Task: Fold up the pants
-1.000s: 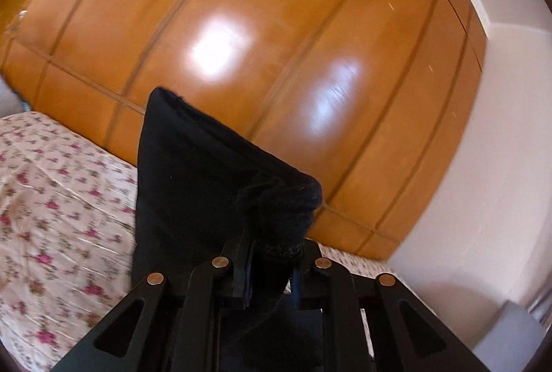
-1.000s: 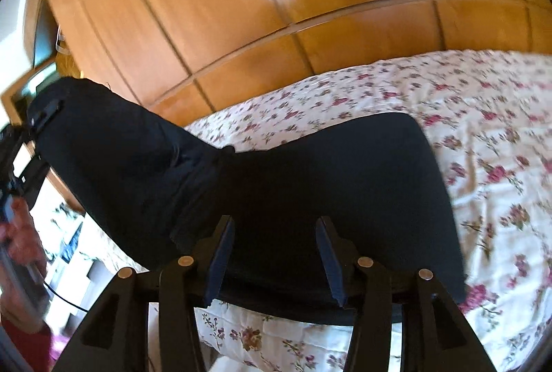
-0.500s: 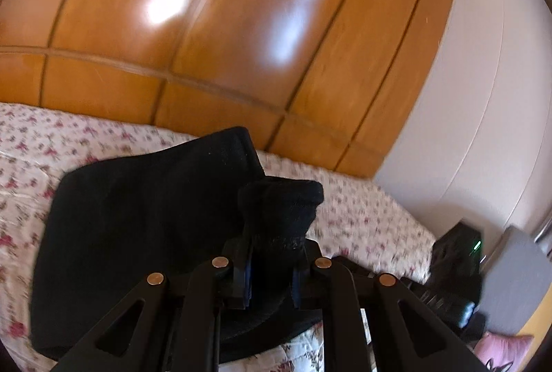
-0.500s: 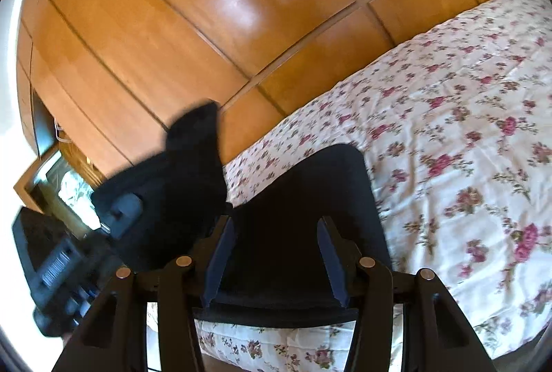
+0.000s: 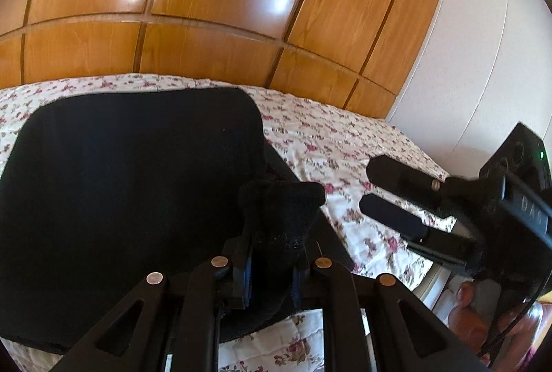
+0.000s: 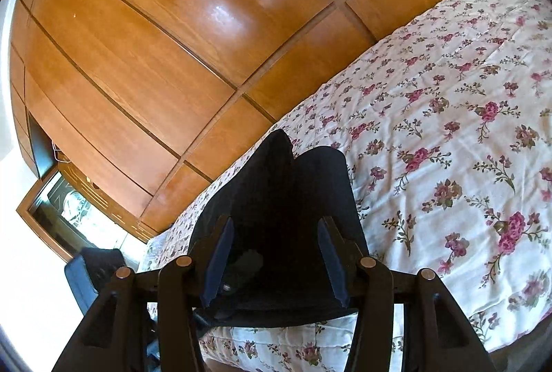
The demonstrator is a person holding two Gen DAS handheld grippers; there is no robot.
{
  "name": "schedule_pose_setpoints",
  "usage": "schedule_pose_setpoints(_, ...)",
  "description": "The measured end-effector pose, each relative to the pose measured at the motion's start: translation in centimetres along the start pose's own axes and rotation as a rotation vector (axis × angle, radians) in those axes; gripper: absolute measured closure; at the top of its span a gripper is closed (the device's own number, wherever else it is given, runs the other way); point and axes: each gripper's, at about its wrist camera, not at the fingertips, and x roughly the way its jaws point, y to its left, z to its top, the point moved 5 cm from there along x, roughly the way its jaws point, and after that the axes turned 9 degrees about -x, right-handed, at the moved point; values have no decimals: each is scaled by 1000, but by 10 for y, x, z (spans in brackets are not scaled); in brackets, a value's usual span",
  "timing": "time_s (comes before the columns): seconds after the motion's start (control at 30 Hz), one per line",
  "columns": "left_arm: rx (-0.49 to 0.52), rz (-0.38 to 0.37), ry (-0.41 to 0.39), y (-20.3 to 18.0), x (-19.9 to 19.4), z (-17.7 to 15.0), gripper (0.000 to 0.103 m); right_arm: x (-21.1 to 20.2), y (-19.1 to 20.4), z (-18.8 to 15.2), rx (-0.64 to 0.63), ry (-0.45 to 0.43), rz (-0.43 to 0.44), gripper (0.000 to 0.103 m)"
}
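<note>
While the black pants [image 5: 131,185] lie folded in a broad dark slab on the flowered bed [image 5: 331,144], one bunched corner of them stands up clamped in my left hand-held gripper [image 5: 276,254]. Its jaws are nearly together, with the thick wad of cloth pinched between them. From my right wrist camera the pants [image 6: 286,199] look narrower, a raised flap of cloth peaking toward the wooden wardrobe [image 6: 165,61] beyond the bed.

To the right of the pants the bed [image 6: 448,147] runs wide and bare, lightly creased. The near edge of the pants lies close to the near edge of the bed. On their left side the bed ends shortly, with the wardrobe behind and a white wall [image 5: 483,44] past the bed's corner.

My right hand-held gripper [image 6: 276,265] hovers low over the near edge of the pants, tilted down, its jaws apart and gripping nothing; I cannot tell whether the pads brush the cloth. From my left wrist camera that same hand-held gripper [image 5: 383,196] hangs over the bed beside the pants, my hand [image 5: 483,313] around its handle.
</note>
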Motion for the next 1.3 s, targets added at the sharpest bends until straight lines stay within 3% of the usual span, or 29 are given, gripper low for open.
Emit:
schedule_pose_setpoints(0.07,7,-11,-1,-1,-1,-2,84,2,1,-1,2,8,5,51)
schedule_pose_setpoints(0.17,11,-59,21,-7,-6,-5,68,7,3,-4,6,27,17,51)
schedule_pose_setpoints(0.33,27,-108,37,-8,-31,-12,67,19,6,-11,-4,80,14,42)
schedule_pose_setpoints(0.43,-8,-130,7,4,-55,-9,67,26,5,-14,2,101,19,41)
schedule_pose_setpoints(0.57,-35,-46,-112,33,-90,8,67,39,9,-16,-25,140,20,41)
schedule_pose_setpoints(0.67,-65,114,-181,72,-104,23,67,49,13,-15,-49,162,19,41)
schedule_pose_setpoints(0.73,-130,203,-191,102,-108,29,67,57,17,-15,-75,183,9,41)
schedule_pose_setpoints(0.87,-308,291,-174,158,-107,30,64,71,24,-14,-122,206,-42,42)
schedule_pose_setpoints(0.93,-360,297,-130,174,-98,26,62,76,29,-15,-153,212,-73,55)
schedule_pose_setpoints(1.0,-393,281,-117,180,-94,21,60,79,33,-17,-186,223,-98,84)
schedule_pose_setpoints(1.1,-411,253,-132,173,-91,21,60,77,36,-16,-200,228,-89,88)
schedule_pose_setpoints(1.3,-343,190,-130,144,-90,29,60,40,44,17,-197,128,-56,89)
